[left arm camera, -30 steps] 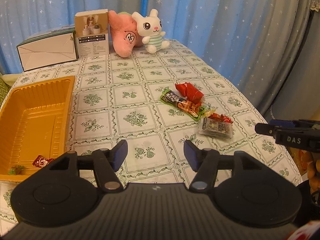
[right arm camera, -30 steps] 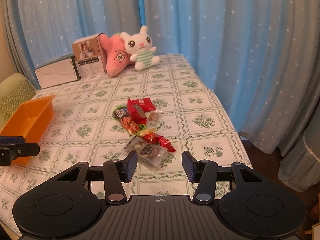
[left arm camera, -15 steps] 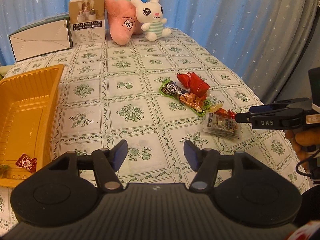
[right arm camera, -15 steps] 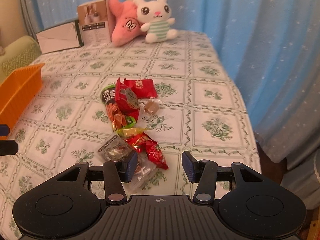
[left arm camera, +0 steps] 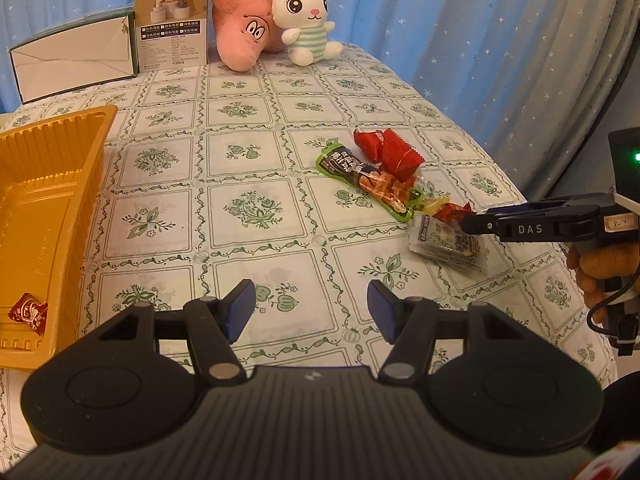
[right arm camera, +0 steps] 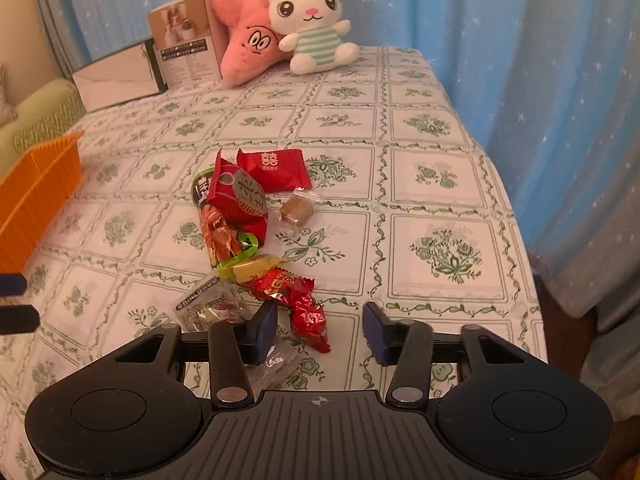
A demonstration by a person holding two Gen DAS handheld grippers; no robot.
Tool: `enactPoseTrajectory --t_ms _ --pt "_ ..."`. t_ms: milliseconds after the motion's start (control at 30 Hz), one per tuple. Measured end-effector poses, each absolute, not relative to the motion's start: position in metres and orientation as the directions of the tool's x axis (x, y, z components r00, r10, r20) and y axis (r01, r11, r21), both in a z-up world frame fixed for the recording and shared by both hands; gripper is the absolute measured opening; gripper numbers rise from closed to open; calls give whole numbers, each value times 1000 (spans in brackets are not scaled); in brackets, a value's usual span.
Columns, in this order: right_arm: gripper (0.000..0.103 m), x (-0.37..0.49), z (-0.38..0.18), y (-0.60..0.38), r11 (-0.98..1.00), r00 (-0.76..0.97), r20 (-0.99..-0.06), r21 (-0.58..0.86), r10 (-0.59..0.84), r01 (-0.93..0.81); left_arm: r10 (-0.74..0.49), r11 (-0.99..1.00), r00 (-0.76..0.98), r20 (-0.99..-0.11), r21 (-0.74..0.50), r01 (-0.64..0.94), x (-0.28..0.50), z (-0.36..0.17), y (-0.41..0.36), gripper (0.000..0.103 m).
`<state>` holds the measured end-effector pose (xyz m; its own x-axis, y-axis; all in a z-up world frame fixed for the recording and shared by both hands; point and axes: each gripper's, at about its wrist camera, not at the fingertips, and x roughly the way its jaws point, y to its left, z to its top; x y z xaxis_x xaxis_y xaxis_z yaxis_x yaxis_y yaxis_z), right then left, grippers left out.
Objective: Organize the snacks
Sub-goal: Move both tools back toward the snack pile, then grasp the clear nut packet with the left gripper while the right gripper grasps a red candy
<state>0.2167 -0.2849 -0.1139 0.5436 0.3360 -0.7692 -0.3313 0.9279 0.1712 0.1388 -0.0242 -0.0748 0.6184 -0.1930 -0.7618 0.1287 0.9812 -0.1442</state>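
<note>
A heap of snacks lies on the right part of the tablecloth: a green-edged pack (left arm camera: 368,182), two red packets (right arm camera: 276,168), a brown candy (right arm camera: 296,212), a yellow candy (right arm camera: 252,268), a clear packet (right arm camera: 208,304) and a crinkled red wrapper (right arm camera: 304,308). My right gripper (right arm camera: 320,330) is low over the heap's near end. Its jaws are closing with the red wrapper between them, and the pads are not pressing on it. My left gripper (left arm camera: 310,310) hovers open over bare cloth, nothing between its fingers. The orange tray (left arm camera: 52,184) to its left holds one small dark red candy (left arm camera: 28,312).
A pink plush (left arm camera: 240,36), a white rabbit plush (left arm camera: 304,20), a tall carton (left arm camera: 172,24) and a flat white box (left arm camera: 72,60) line the far edge. Blue curtains hang behind and to the right. The table's right edge runs close to the snacks. A person's hand (left arm camera: 604,268) holds the right gripper.
My right gripper came forward and down onto the near end of the heap, and its jaws narrowed around the red wrapper. My left gripper sank a little toward the table.
</note>
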Motion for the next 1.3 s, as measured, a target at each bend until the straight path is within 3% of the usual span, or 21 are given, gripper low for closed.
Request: enactPoseTrajectory --t_ms 33,133,367,633,1000,1067,1300 --pt "28 217 -115 -285 926 536 -773 176 339 -333 -196 981 617 -762 -147 130 139 -75 -25 58" --pt "19 215 -119 -280 920 525 -781 159 339 -358 -204 979 617 -760 -152 136 139 -75 -27 58" --pt "18 191 -116 -258 901 501 -779 181 376 -395 -214 977 609 -764 -167 135 142 -80 -30 57" --pt "18 161 -119 -219 842 429 -752 305 500 -446 -237 971 599 -765 -178 158 146 -88 -32 54" --pt "18 143 -110 -255 942 616 -715 291 331 -168 -276 952 610 -743 -124 279 169 -103 -73 49" --pt "18 141 -111 -260 943 627 -710 301 320 -141 -260 952 616 -744 -91 293 172 -108 -81 42" --pt "18 138 -112 -263 944 639 -703 305 311 -125 -253 938 626 -738 -30 344 174 -113 -101 36"
